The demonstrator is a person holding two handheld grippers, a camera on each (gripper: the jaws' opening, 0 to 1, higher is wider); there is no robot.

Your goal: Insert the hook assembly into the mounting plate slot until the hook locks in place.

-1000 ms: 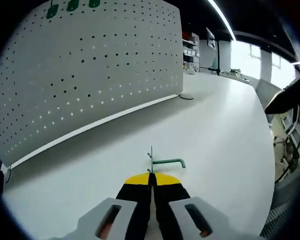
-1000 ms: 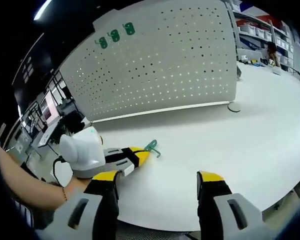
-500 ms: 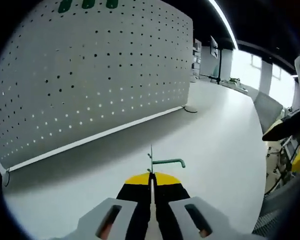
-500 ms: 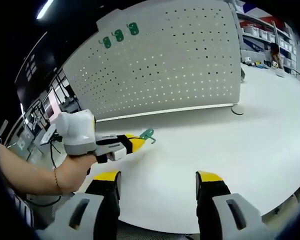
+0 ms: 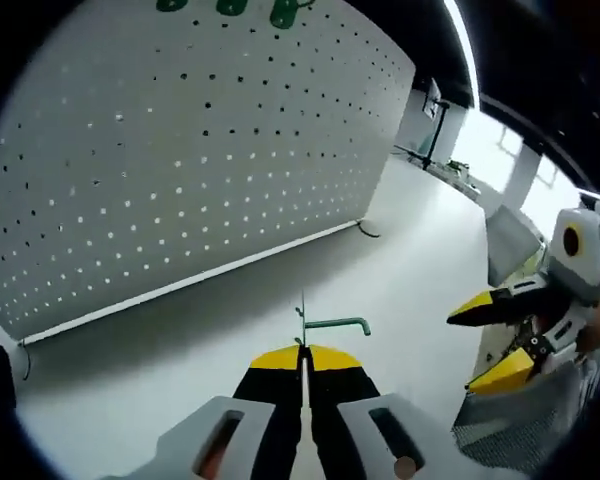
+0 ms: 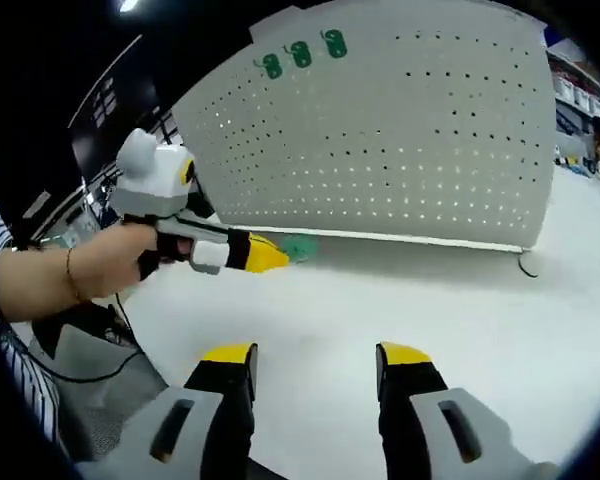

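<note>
Left gripper view: left gripper (image 5: pixel 302 352) clamped on small green metal hook with a thin wire backplate (image 5: pixel 328 324), yellow-tipped jaws pressed together, hook sticking out just ahead of the tips, bent arm pointing to the right of the jaws. Large white perforated pegboard panel (image 5: pixel 180 150) standing upright ahead and to the left of the gripper, well apart from the hook, on white tabletop (image 5: pixel 400 260). Three green hooks already on the board (image 5: pixel 230 8) at its top edge, far above the jaw line.

Right gripper view: right gripper (image 6: pixel 315 357) with jaws apart, nothing between them, hanging back over the table near its edge. Left gripper (image 6: pixel 268 254) ahead and to the left, hook (image 6: pixel 300 246) at its tip, carried in the air toward the board (image 6: pixel 410 130).

Step, as judged: transport of hook toward the board, insertion not yet begun. Next move likely calls for closing the gap, squaring the wire backplate to a pair of holes, then pushing in and down until seated.

Hard to make out: prongs on the back of the hook too small to read; target hole unclear; top-row hooks cut off at the rim; board's foot (image 6: pixel 526 264) partly visible only.
</note>
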